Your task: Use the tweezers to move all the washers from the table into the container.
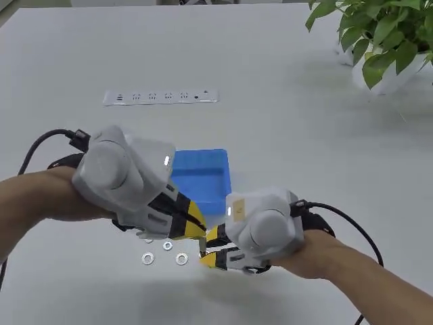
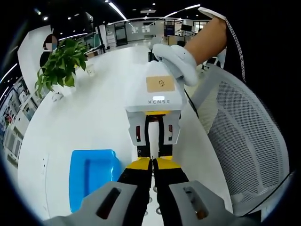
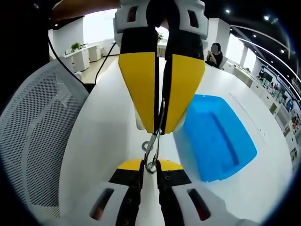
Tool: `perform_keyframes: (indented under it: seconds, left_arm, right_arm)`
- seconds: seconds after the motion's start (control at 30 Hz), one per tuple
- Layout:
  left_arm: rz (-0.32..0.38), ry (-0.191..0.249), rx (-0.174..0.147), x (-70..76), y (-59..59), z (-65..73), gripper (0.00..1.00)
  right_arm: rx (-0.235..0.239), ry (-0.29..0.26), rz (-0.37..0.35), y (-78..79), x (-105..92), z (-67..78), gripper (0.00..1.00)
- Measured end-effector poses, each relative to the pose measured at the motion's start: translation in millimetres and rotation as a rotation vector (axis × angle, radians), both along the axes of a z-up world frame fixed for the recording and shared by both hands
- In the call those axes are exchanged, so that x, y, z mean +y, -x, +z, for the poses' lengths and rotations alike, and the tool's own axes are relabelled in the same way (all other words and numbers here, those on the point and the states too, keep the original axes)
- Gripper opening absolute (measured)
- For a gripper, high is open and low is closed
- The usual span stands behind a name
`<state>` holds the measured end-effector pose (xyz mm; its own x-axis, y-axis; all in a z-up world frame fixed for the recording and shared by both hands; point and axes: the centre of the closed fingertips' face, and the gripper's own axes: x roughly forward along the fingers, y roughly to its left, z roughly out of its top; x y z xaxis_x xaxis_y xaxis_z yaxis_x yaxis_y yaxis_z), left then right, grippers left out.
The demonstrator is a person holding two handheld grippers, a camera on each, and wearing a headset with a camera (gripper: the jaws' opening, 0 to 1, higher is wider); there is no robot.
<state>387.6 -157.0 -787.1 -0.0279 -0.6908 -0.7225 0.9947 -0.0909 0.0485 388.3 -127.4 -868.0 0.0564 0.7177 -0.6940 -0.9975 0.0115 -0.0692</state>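
Thin metal tweezers [image 3: 155, 136] run between the two grippers, which face each other tip to tip. My left gripper [image 1: 201, 233] is shut on them; its yellow jaws fill the top of the right gripper view. My right gripper [image 3: 150, 163] has its yellow tips closed around the tweezers' looped lower end. In the head view it [image 1: 205, 252] sits just right of several small washers [image 1: 167, 246] lying on the white table. A blue container [image 1: 200, 154] stands right behind both grippers and looks empty in the right gripper view [image 3: 216, 136].
A white power strip [image 1: 161, 97] lies farther back on the table. A potted plant [image 1: 385, 34] stands at the far right corner. A grey mesh chair [image 2: 244, 141] sits off the table's near edge.
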Motion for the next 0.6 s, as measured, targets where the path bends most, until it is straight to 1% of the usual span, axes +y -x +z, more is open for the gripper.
perform_keyframes:
  seconds: [0.17,0.27,0.6]
  left_arm:
    - [-0.002,-0.003,0.003,-0.2,1.2,-0.6,0.05]
    - [-0.002,-0.007,0.005,0.9,1.6,-1.2,0.05]
    - [-0.011,-0.020,-0.005,3.3,0.3,-3.0,0.05]
  right_arm:
    - [0.004,0.001,-0.006,0.0,0.0,-0.3,0.13]
    - [0.016,0.005,-0.018,-0.3,0.4,-0.3,0.11]
    - [0.023,0.011,-0.026,-0.5,0.5,-0.1,0.09]
